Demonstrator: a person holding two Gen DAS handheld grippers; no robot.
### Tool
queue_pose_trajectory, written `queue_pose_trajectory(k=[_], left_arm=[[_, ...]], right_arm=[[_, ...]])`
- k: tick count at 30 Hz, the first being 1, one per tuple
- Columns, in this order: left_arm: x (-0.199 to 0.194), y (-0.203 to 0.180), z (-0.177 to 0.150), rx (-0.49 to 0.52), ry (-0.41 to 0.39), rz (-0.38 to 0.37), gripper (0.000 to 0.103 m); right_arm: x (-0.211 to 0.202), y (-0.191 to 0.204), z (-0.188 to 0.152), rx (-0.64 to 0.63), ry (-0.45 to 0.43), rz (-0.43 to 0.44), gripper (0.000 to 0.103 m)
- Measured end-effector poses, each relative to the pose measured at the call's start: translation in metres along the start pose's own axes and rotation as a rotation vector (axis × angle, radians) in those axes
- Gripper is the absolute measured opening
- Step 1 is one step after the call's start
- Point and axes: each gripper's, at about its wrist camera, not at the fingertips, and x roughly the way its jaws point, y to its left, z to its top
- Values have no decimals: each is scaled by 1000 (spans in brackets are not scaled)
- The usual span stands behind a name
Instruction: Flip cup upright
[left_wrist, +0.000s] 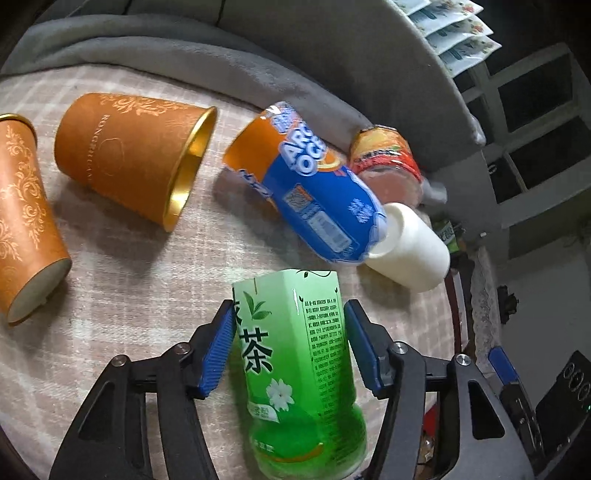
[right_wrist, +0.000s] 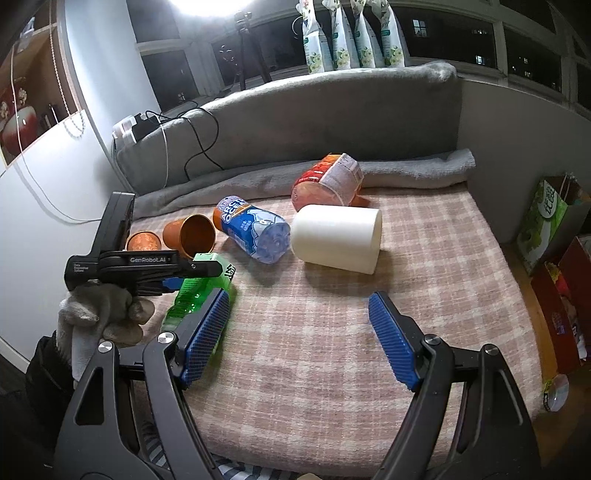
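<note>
A green tea bottle (left_wrist: 295, 369) lies on the checked bed cover (left_wrist: 147, 295), and my left gripper (left_wrist: 290, 306) is shut on its sides with both blue pads against it. The right wrist view shows the same bottle (right_wrist: 199, 288) under the left gripper (right_wrist: 184, 275), which a gloved hand (right_wrist: 99, 314) holds. Two orange cups (left_wrist: 133, 155) (left_wrist: 26, 218) lie on their sides to the left. A white cup (right_wrist: 336, 238) lies on its side ahead of my right gripper (right_wrist: 299, 299), which hangs open above the cover with nothing in it.
A blue-labelled bottle (right_wrist: 251, 232) and a red-labelled bottle (right_wrist: 328, 181) lie between the cups. A grey blanket (right_wrist: 332, 122) rises behind them, with cables on its left end. Bags and boxes (right_wrist: 546, 221) stand off the bed's right edge.
</note>
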Motion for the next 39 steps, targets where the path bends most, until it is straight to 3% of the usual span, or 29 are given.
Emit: queue_pose_trajectory(k=[10,22,39], left_arm=[[-28,-29,-11,117,-117,27,56],[-43,-77,-33,368,-296,162,55],[-27,-97,-44,461,-300,209,55]], right_arm=[[0,1,-1,1,-5,3,81],[-3,-4,-1,9,-9,-6,81],[-5,-10,-1,19,-13,-14,81]])
